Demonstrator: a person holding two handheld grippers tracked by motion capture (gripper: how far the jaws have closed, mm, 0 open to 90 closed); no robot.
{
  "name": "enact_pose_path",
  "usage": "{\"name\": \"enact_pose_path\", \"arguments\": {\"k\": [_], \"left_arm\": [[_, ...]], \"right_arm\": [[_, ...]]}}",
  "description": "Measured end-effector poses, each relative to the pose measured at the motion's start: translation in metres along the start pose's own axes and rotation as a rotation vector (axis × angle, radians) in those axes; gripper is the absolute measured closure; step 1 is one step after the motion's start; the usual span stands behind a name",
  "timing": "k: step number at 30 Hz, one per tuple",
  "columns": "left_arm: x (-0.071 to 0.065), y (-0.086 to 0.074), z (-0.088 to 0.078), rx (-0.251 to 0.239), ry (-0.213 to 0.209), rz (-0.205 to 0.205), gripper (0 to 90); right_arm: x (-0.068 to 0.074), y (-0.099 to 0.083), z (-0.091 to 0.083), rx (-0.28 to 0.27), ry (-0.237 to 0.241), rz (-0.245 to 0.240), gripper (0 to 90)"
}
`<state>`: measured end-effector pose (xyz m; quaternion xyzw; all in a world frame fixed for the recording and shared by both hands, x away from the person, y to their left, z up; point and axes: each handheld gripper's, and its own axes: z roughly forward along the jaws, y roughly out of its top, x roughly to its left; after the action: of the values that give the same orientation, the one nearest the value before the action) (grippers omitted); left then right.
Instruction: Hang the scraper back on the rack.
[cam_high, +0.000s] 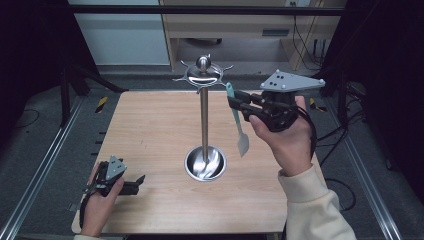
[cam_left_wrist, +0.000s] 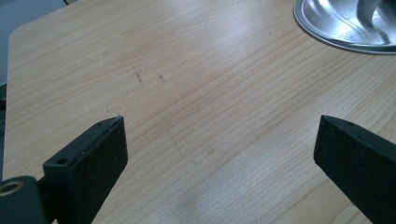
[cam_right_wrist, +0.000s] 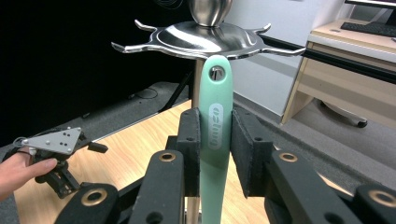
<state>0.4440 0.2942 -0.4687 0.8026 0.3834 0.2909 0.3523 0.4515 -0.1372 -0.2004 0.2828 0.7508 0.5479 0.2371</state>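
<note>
A steel utensil stand (cam_high: 204, 120) with a ring of hooks (cam_high: 202, 76) on top rises from a round dish base (cam_high: 205, 164) at the table's middle. My right gripper (cam_high: 235, 102) is raised beside the hook ring and is shut on the handle of a teal spatula (cam_high: 239, 125), whose pale blade hangs down. In the right gripper view the spatula's (cam_right_wrist: 215, 121) hanging hole sits just under the hook ring (cam_right_wrist: 205, 39); I cannot tell whether a hook is through it. My left gripper (cam_high: 137, 181) rests open on the table's front left, its jaws (cam_left_wrist: 219, 126) wide apart over bare wood.
The wooden table (cam_high: 150, 125) ends close behind the stand. Black frame posts stand at both sides and metal rails run along the floor. A wooden desk (cam_high: 240, 25) stands far behind. The stand's base (cam_left_wrist: 345, 23) lies ahead and to the right of my left gripper.
</note>
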Motion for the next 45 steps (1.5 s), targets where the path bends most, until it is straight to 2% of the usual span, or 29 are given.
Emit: {"name": "enact_pose_path", "arguments": {"k": [45], "left_arm": [[-0.001, 0.000, 0.000, 0.002, -0.003, 0.003, 2.7]], "right_arm": [[0.000, -0.003, 0.018, -0.015, 0.000, 0.032, 73.8]]}}
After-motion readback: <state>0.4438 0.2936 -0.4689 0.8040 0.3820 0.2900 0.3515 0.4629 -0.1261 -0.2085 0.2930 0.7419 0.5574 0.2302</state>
